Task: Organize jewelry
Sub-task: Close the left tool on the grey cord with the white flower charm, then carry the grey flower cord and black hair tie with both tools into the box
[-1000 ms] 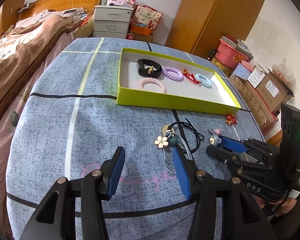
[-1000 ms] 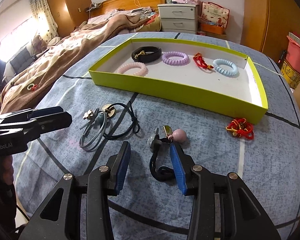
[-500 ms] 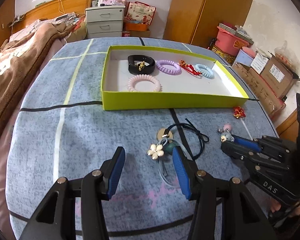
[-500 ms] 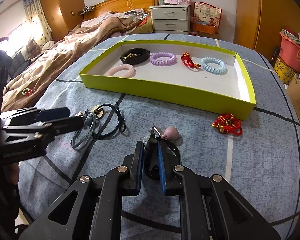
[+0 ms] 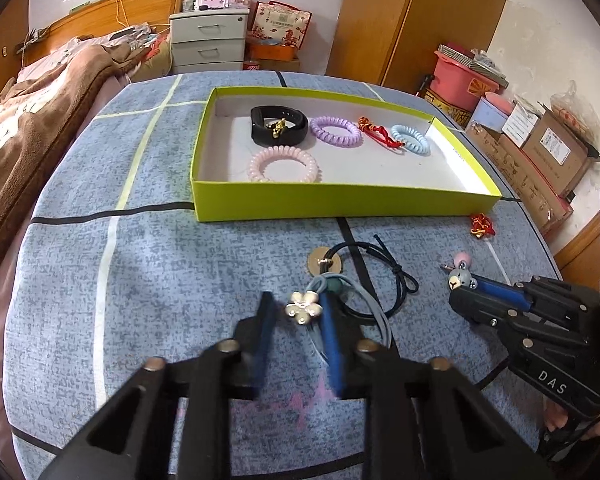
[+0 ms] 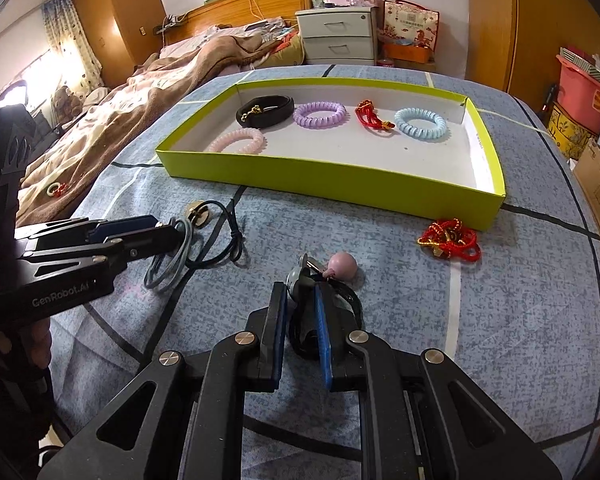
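A grey hair tie with a white flower charm (image 5: 304, 308) lies on the blue cloth between the closing jaws of my left gripper (image 5: 296, 304). Its right pad touches the flower and a sliver of cloth shows at the left pad. From the right wrist view, the left gripper (image 6: 172, 236) has the grey loop (image 6: 168, 268) at its tips. My right gripper (image 6: 300, 292) is shut on a black hair tie with a grey bear and pink ball (image 6: 342, 266); the bear (image 5: 458, 278) pokes out of its tips. A yellow-green tray (image 5: 340, 200) beyond holds several ties.
A black cord tie with a gold disc (image 5: 396, 276) lies just past the flower tie. A red knotted bracelet (image 6: 452, 240) sits on the cloth by the tray's near right corner. A bed with a brown blanket (image 6: 120, 112) is on the left, boxes (image 5: 540, 160) on the right.
The left jaws have narrowed from wide apart to close around the flower tie. The right jaws went from open to shut on the bear tie and have stayed there.
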`<state>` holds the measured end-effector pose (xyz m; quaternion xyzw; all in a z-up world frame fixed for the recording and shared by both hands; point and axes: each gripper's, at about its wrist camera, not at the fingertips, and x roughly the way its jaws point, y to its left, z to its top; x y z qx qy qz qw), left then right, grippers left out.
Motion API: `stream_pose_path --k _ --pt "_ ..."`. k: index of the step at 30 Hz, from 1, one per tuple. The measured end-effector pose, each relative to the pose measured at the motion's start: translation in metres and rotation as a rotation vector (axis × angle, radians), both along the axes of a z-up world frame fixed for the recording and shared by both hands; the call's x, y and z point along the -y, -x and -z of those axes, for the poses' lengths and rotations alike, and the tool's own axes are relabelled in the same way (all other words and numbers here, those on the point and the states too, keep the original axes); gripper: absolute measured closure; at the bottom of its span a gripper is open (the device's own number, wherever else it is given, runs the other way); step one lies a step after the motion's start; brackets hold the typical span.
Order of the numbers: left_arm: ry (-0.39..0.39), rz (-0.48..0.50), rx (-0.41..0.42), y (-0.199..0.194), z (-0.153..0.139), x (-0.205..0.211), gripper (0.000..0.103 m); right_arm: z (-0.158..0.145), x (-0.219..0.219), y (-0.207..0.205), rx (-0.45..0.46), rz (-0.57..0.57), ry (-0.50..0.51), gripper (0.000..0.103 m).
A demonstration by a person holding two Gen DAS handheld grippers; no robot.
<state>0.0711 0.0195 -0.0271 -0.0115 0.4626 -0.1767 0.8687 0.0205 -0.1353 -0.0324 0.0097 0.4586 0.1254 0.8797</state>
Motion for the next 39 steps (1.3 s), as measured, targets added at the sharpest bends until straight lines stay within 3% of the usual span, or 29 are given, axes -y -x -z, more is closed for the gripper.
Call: stream_pose_path --k 22,32,39 --pt "0.015 -0.036 0.044 0.008 -0.018 -0.009 0.086 -0.010 0.000 0.006 0.037 0.002 0.011 0.089" --pt "0.034 -0.017 0.084 -0.001 -0.043 -0.003 0.086 -0.042 0.018 0.012 0.107 0.038 -0.009 0.089" --pt "0.036 0.011 0.112 -0.018 -0.058 0.012 0.086 -0.065 0.037 -0.004 0.144 0.072 -0.003 0.089"
